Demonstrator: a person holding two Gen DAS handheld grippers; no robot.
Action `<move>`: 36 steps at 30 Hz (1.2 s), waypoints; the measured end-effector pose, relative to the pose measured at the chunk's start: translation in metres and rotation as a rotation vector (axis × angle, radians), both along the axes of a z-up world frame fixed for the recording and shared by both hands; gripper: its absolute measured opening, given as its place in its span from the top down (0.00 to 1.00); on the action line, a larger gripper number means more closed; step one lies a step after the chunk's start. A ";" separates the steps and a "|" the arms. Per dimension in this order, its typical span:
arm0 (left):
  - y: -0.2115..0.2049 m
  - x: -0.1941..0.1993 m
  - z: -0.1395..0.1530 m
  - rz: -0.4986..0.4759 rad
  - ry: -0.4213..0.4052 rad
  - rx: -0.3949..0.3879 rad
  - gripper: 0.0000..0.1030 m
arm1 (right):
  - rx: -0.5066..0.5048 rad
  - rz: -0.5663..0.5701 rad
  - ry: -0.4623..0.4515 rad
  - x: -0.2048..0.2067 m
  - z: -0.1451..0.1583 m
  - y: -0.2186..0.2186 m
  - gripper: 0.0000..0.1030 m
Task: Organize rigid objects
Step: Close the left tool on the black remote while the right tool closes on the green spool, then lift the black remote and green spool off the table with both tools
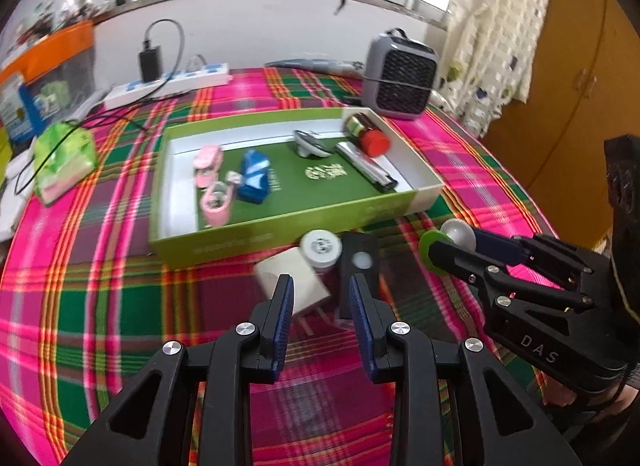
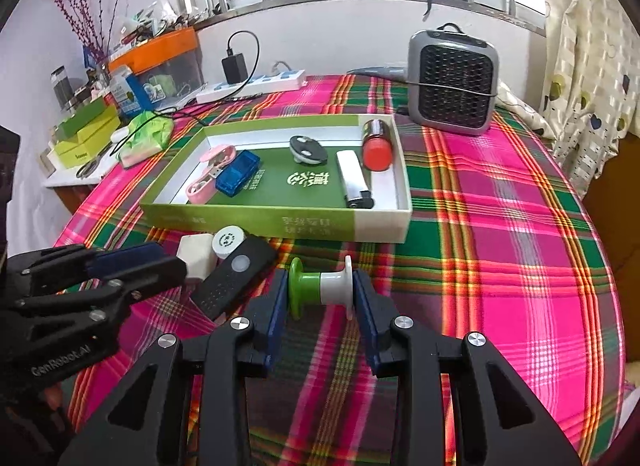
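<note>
While the right tongs (image 2: 320,290) clamp the green-and-white spool (image 2: 320,286) end to end, one pad against the green flange and the other against the white flange, we hold it just above the plaid cloth (image 2: 500,250) of the bench, near the front wall of the green tray (image 2: 280,221). We judge the spool to be light, stiff and smooth plastic. Gripped on its flat flange faces it should sit securely, but the narrow waist would let it roll if it were taken across the middle, so we recommend keeping the present axial hold.

The left tongs (image 1: 322,298) stand open and grip nothing. They hover over the items not yet sorted: a white plug adapter (image 1: 290,280), a white round cap (image 1: 321,248) and a black remote (image 1: 358,266), all lying close together just in front of the tray. The remote is long, rigid and probably slick; we would take it across its short width near the middle. The adapter is blocky and should be held on its two flat sides.

Inside the tray we already find a pink case (image 2: 212,173), a blue box (image 2: 238,173), a grey disc-shaped item (image 2: 308,149), a silver lighter (image 2: 354,179) and a red-capped bottle (image 2: 377,145). Free floor remains at the centre of the tray, and we judge that spot suitable for the spool.
</note>
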State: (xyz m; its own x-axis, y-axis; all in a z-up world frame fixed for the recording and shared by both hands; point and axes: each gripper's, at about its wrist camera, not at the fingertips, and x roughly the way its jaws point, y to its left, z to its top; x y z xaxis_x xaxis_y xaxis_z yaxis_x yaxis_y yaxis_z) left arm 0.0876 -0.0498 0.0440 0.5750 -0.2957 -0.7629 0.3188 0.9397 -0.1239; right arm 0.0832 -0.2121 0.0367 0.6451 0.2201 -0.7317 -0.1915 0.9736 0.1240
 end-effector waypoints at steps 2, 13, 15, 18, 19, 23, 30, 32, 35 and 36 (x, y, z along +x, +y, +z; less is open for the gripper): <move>-0.008 0.001 0.000 -0.015 -0.005 0.015 0.73 | 0.007 -0.008 -0.006 -0.002 0.002 -0.005 0.67; -0.034 0.013 -0.013 -0.068 0.028 0.079 0.73 | 0.031 -0.046 -0.015 -0.006 0.004 -0.027 0.67; -0.035 0.014 -0.015 -0.067 0.033 0.086 0.73 | 0.033 -0.048 -0.015 -0.007 0.004 -0.028 0.67; -0.038 0.016 -0.017 -0.072 0.040 0.095 0.73 | 0.038 -0.049 -0.016 -0.007 0.003 -0.030 0.67; -0.038 0.017 -0.018 -0.074 0.042 0.100 0.73 | 0.038 -0.048 -0.015 -0.007 0.003 -0.030 0.67; -0.042 0.019 -0.021 -0.074 0.045 0.114 0.73 | 0.040 -0.047 -0.012 -0.006 0.002 -0.031 0.67; -0.044 0.021 -0.023 -0.075 0.052 0.121 0.73 | 0.041 -0.048 -0.011 -0.006 0.002 -0.031 0.67; -0.043 0.022 -0.023 -0.069 0.055 0.107 0.73 | 0.040 -0.047 -0.012 -0.006 0.002 -0.032 0.67; -0.042 0.022 -0.023 -0.067 0.057 0.097 0.73 | 0.040 -0.049 -0.012 -0.006 0.002 -0.032 0.67; -0.043 0.022 -0.023 -0.067 0.055 0.100 0.73 | 0.040 -0.049 -0.012 -0.006 0.002 -0.031 0.67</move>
State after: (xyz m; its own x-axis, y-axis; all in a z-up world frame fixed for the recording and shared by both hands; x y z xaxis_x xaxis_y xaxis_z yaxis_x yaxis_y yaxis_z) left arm 0.1098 -0.0927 0.0210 0.5127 -0.2531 -0.8204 0.3765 0.9251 -0.0501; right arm 0.0775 -0.2434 0.0385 0.6644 0.2170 -0.7152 -0.1452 0.9762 0.1612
